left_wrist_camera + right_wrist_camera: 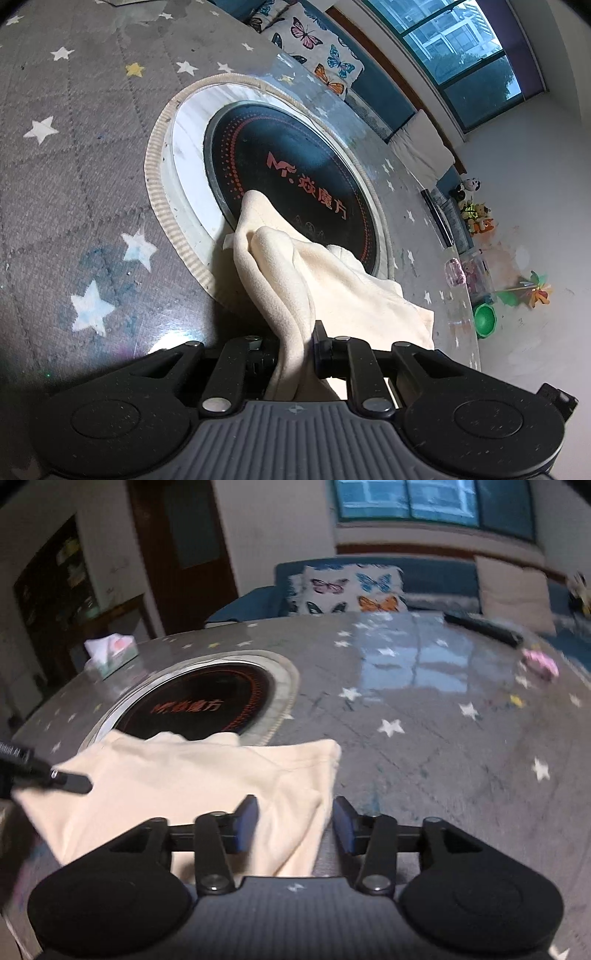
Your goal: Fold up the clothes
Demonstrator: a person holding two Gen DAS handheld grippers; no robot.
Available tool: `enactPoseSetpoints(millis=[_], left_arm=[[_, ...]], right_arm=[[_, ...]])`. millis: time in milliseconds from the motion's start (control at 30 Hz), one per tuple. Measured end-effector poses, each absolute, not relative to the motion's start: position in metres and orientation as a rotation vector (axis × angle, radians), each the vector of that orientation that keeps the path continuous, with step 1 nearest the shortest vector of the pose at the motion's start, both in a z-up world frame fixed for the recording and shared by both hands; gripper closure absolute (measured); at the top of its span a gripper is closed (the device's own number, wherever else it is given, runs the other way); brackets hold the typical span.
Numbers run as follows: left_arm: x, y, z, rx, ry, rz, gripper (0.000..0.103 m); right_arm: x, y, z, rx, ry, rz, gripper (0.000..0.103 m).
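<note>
star-print tablecloth [424,738] (inset black cooktop [295,177]), butterfly cushion [351,590] beyond

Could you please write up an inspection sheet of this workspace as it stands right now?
Surface: round table with a grey star-print cover under a glossy clear sheet; black induction cooktop set in its middle.
Job's things: one cream garment, bunched and unfolded, partly lying over the cooktop's edge.
Clutter: tissue pack, dark remote-like bar, small pink item.
Grippers: left gripper is shut on a fold of the garment; right gripper is open, with the garment's edge between its fingers.
Cables: nothing seen.
Surroundings: blue sofa with butterfly cushion, window, green bowl, pinwheel and toys on the floor.
</note>
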State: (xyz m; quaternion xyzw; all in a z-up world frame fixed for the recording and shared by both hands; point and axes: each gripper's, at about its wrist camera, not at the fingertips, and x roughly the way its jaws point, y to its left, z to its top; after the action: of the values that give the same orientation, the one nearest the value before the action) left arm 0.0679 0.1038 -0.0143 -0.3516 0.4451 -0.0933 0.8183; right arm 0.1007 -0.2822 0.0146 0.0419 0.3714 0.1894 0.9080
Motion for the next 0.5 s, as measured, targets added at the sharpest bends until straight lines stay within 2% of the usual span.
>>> enactPoseSetpoints(millis=[100, 167, 233, 300, 500], left_arm=[[0.069, 0.103, -0.014, -0.738, 0.947, -0.199, 0.086], [0.069, 0.102, -0.013, -0.726, 0.947, -0.197, 0.086], [0.070, 0.100, -0.012, -0.713, 0.947, -0.192, 0.086], [0.071, 0.098, -0.009, -0.699, 0.946, -0.187, 0.086], [0.086, 0.073, 0.008, -0.626, 0.931, -0.221, 0.086]], right_arm=[[0.105, -0.286, 0.010, 0.157, 0.770, 0.385, 0.055], [0.106, -0.284, 0.009, 0.164, 0.767, 0.390, 0.065], [0.106, -0.282, 0.008, 0.184, 0.769, 0.398, 0.084], [0.106, -0.284, 0.007, 0.223, 0.770, 0.402, 0.091], [0.100, -0.297, 0.021, 0.262, 0.727, 0.397, 0.094]])
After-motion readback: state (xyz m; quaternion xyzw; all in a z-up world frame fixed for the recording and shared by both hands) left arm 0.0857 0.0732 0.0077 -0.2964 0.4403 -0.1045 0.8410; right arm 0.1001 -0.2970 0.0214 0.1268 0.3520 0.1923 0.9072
